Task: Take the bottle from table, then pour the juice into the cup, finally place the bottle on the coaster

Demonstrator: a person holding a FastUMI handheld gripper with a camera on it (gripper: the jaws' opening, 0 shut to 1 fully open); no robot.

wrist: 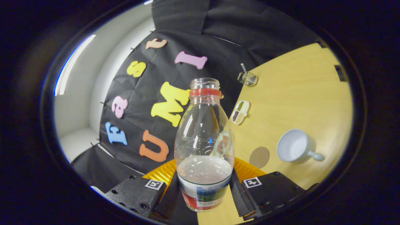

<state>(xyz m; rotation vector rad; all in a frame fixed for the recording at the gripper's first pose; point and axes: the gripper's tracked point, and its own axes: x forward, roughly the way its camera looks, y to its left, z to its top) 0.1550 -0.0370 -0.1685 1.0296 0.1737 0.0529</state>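
Observation:
A clear bottle [203,147] with a red neck ring, no cap and a colourful label stands between my fingers, a little pale liquid in its lower part. My gripper [202,187] is shut on the bottle, one finger pressing each side near its base. The view is tilted, so the wooden table [300,93] slopes up to the right and the bottle appears lifted off it. A white cup [293,145] with a handle lies beyond my right finger. The round flat coaster [259,157] sits between the bottle and the cup.
A small divided tray with seeds or spices [240,112] lies further along the table behind the bottle. A small glass holder with a straw-like stick [247,77] stands near the table's far edge. The black cloth wall closes the back.

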